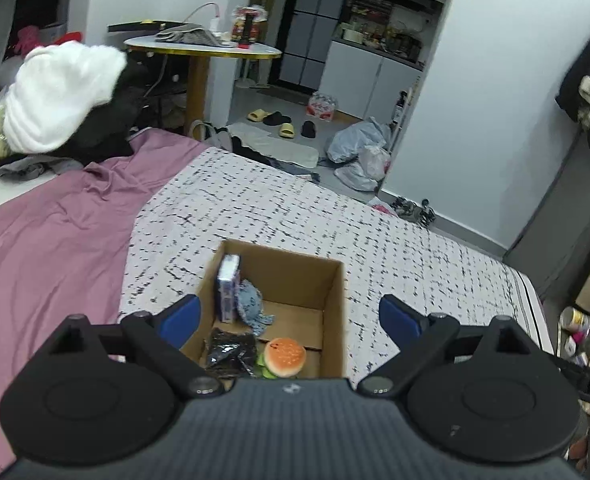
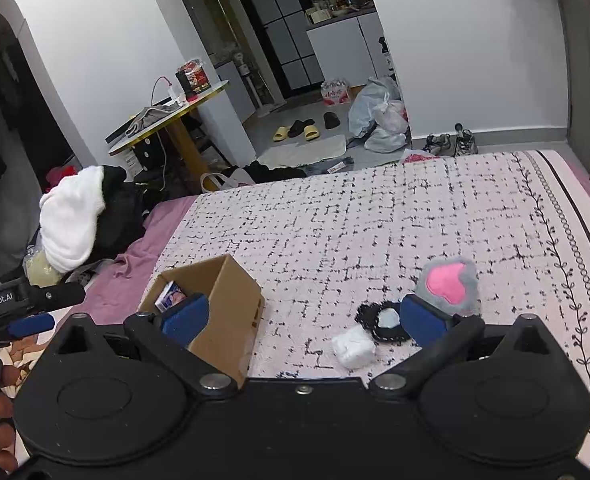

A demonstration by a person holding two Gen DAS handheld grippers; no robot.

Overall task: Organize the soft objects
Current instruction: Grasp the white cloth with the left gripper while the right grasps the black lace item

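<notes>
An open cardboard box [image 1: 335,304] stands on the patterned bed cover; it also shows in the right wrist view [image 2: 231,300]. Inside lie a burger toy [image 1: 285,357], a black packet [image 1: 231,350], a blue-grey soft toy [image 1: 251,306] and a purple-white carton [image 1: 228,288]. My left gripper [image 1: 289,316] hangs open and empty above the box. My right gripper [image 2: 305,318] is open and empty over the bed. Near its right finger lie a white soft roll [image 2: 353,346], a black flat piece with a pale centre [image 2: 381,322] and a grey plush with a pink heart [image 2: 449,284].
A purple sheet [image 1: 51,240] covers the bed's left side. A white and black clothes pile [image 1: 63,96] lies at the far left. A round table [image 1: 203,46] stands beyond. Slippers, bags and shoes lie on the floor [image 2: 319,128]. The left gripper [image 2: 31,326] shows at left in the right wrist view.
</notes>
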